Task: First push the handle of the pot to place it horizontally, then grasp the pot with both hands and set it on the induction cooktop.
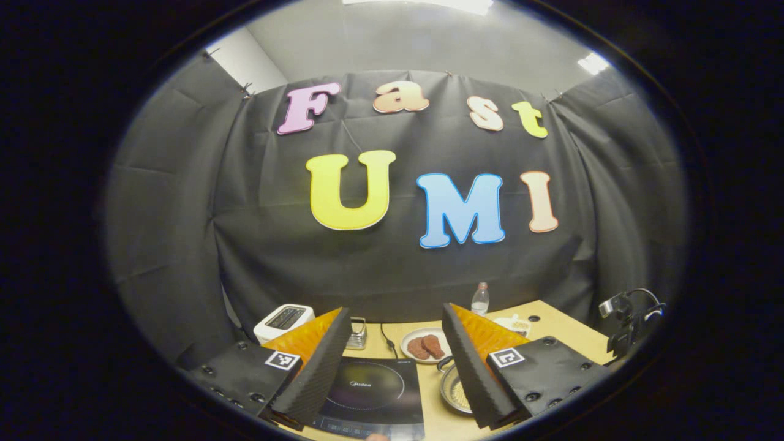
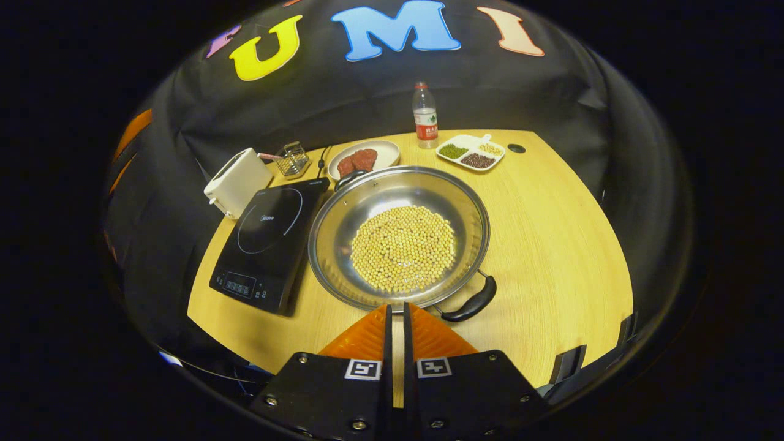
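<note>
A wide steel pot (image 2: 343,245) holding soybeans (image 2: 404,248) stands on the wooden table (image 2: 551,245), just right of the black induction cooktop (image 2: 269,239). One of its black handles (image 2: 473,303) points toward the near right, the other (image 2: 348,179) toward the far left. My right gripper (image 2: 396,308) is shut on nothing, its tips at the pot's near rim; whether they touch it is unclear. My left gripper (image 1: 397,312) is open and held higher, over the cooktop (image 1: 367,392). Part of the pot (image 1: 454,392) shows behind its right finger (image 1: 471,367).
A white toaster (image 2: 237,182) and a wire basket (image 2: 293,159) stand behind the cooktop. Behind the pot are a plate of meat (image 2: 362,159), a water bottle (image 2: 425,116) and a divided dish of beans (image 2: 470,153). A camera on a stand (image 1: 625,318) sits at the table's right edge.
</note>
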The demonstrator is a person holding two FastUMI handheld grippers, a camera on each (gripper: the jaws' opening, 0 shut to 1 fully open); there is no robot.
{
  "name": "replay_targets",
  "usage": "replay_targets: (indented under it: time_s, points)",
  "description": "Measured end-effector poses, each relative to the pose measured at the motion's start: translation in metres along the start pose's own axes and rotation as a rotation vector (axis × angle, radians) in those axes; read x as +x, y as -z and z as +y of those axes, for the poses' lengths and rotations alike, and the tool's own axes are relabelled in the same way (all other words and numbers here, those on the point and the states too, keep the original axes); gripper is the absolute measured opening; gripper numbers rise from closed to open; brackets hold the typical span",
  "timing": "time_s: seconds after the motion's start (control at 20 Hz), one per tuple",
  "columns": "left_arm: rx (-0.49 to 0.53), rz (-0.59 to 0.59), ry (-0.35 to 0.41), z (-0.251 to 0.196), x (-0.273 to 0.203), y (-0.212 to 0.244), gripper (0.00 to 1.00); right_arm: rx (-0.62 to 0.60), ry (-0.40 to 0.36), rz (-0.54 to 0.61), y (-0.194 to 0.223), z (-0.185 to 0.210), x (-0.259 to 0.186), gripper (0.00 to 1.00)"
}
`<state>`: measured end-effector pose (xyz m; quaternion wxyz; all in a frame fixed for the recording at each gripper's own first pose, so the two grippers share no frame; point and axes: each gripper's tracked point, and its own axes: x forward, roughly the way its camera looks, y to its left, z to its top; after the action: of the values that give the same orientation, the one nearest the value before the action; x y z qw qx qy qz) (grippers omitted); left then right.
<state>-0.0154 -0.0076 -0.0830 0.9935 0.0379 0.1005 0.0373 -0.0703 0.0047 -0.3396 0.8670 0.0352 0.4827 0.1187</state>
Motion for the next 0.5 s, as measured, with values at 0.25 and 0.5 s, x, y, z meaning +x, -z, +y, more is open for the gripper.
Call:
replay_targets:
  time_s: [0.25, 0.5]
  points:
    - [0.02, 0.016, -0.003, -0.004, 0.002, 0.005, 0.94, 0.028, 0.006, 0.105, 0.025, -0.013, 0.018, 0.07]
    - [0.03, 0.028, -0.01, -0.006, 0.004, 0.01, 0.97, 0.066, 0.001, 0.144, 0.029, -0.017, 0.036, 0.07]
